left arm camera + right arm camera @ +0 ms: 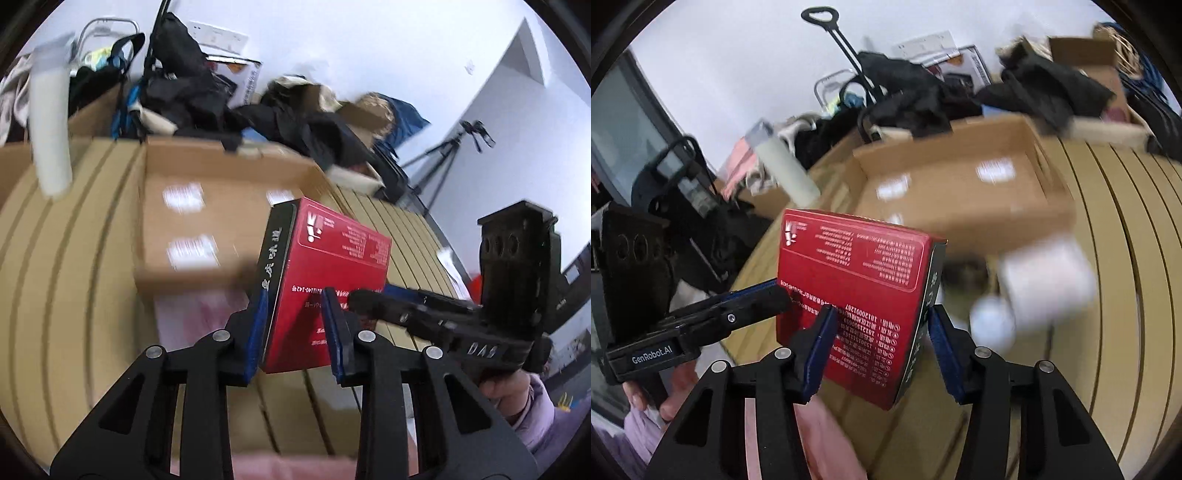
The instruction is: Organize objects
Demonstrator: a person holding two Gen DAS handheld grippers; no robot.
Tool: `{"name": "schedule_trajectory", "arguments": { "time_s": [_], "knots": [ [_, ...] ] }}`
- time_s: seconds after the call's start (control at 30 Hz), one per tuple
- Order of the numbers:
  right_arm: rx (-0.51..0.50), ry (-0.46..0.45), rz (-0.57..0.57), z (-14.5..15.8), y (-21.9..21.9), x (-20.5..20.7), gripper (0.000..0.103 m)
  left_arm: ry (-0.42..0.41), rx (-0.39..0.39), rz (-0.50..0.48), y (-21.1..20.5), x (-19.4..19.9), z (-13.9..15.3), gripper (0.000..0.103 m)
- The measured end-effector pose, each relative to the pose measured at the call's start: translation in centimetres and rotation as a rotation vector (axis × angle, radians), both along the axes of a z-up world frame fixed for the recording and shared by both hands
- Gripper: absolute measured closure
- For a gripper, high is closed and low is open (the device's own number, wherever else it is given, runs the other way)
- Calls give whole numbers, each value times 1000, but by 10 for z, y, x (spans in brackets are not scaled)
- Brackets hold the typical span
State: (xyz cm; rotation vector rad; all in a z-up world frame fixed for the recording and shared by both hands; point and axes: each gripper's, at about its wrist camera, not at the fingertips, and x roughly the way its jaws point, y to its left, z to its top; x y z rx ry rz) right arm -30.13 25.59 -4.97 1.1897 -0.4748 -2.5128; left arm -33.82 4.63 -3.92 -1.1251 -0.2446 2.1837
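Two grippers meet on one red box [325, 273], which hangs above a tan slatted table [74, 295] with nothing under it but air. From the left wrist camera, going left to right: a pale cylinder [50, 122] stands at ten o'clock, blurred; next comes an open cardboard box [207, 206] at the middle of the view, with white labels inside and dark clothes [192, 88] heaped behind it toward twelve o'clock. The red box sits just below center, and the left gripper [295, 332] holds it, its blue pads pressed to the black side panel and to the red printed face. The right gripper [373, 299] reaches in from three o'clock, its finger lying against the red face; a tripod [450, 155] stands far off at two o'clock. From the right wrist camera, left to right: the left gripper [775, 295] comes in from nine o'clock with its fingertip on the box's left edge; the red box [857, 295] fills the center, tilted; the right gripper [882, 339] straddles its lower corner, one pad on the red face and the other just beside the black side panel, though I cannot tell whether that pad presses or only stands close. The cardboard box [960, 192] lies at one o'clock, and a blurred white packet [1045, 284] at three o'clock.
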Motion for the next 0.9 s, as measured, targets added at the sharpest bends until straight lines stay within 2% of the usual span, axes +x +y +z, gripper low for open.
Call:
{"name": "schedule_trajectory", "arguments": {
  "time_s": [0.1,0.23,0.27,0.3,0.37,0.4,0.43,0.47,0.53,0.57,0.6,0.67,0.7,0.73,0.83,0.9],
  "knots": [
    [-27,-5,26,5,-1,-73,48,-42,-88,59,3,-67,-3,77],
    [35,-101,36,-21,-30,-166,48,-130,-235,112,8,-147,-41,78],
    [56,-141,36,-30,-40,-187,48,-132,-328,147,10,-162,-51,78],
    [46,-183,42,-41,-48,-206,48,-120,-379,193,9,-172,-53,79],
    [7,-225,52,-56,-58,-224,48,-67,-353,236,5,-176,-49,83],
    [14,-221,64,-60,-63,-227,48,-49,-337,242,1,-176,-46,81],
    [28,-208,65,-60,-64,-227,48,-47,-294,221,-3,-175,-42,72],
    [44,-193,62,-59,-63,-225,48,-50,-264,214,-7,-176,-40,59],
    [82,-179,59,-53,-56,-219,47,-24,-226,222,-15,-166,-27,47],
    [122,-170,48,-46,-50,-214,42,0,-244,221,-15,-161,-19,38],
    [157,-149,43,-37,-44,-208,38,13,-268,222,-15,-154,-13,33],
    [196,-101,33,-17,-35,-197,17,59,-310,230,-17,-141,9,15],
    [217,-73,21,-3,-26,-187,17,83,-327,243,-19,-132,20,10],
    [234,-52,14,11,-16,-179,17,104,-357,265,-20,-122,32,0],
    [315,11,-12,59,15,-146,17,123,-458,341,-23,-92,58,0],
    [345,33,-37,81,33,-128,17,129,-478,344,-23,-73,67,0]
  ]
}}
